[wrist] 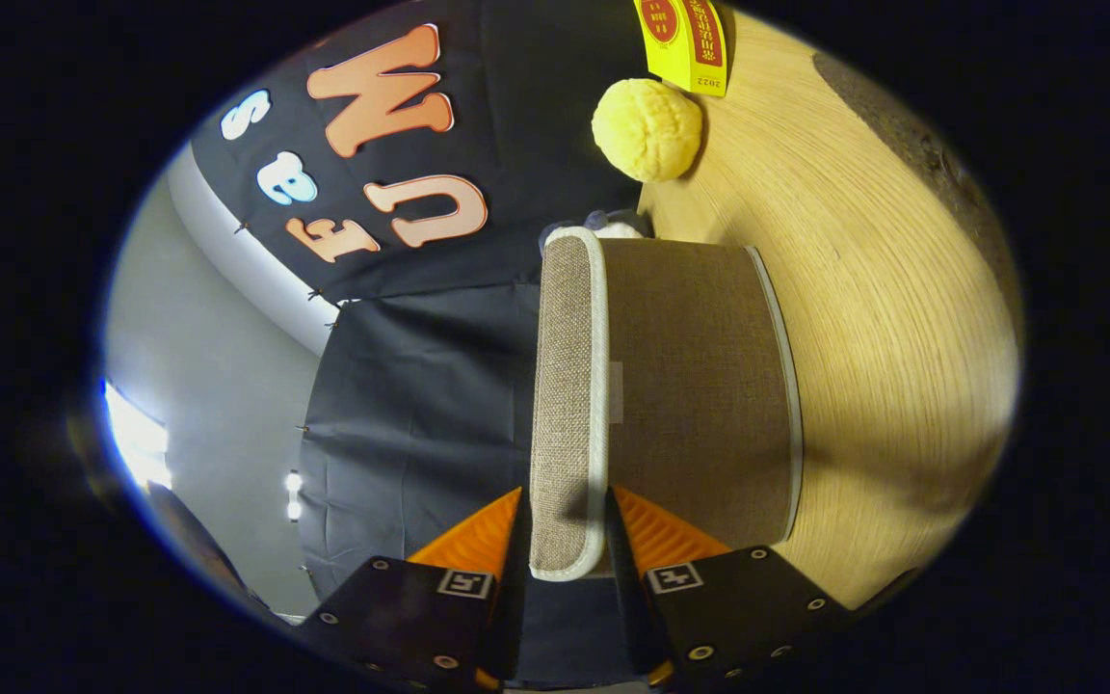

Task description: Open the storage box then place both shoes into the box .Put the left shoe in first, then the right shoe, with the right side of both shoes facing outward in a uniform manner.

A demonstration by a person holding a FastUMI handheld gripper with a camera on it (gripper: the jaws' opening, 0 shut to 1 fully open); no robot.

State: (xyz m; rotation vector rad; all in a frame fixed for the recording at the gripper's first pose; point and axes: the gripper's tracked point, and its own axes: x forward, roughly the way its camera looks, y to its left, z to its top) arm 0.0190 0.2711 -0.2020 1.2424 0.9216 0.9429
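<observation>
Brown woven fabric w/ pale trim: the storage box [700, 386] sits on the wooden table [892, 318], view rolled sideways; its lid [569, 405] runs straight between my fingers; my gripper [567, 525] is clamped on the lid's near edge, one finger each side; beyond the box, a yellow knobbly ball [648, 128] & a yellow carton [685, 39]; black cloth wall [420, 386] behind.

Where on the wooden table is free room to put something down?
Bare table lies beside the storage box. Crowded: beyond the box, by the yellow ball and yellow carton. The tool grips the lid.
</observation>
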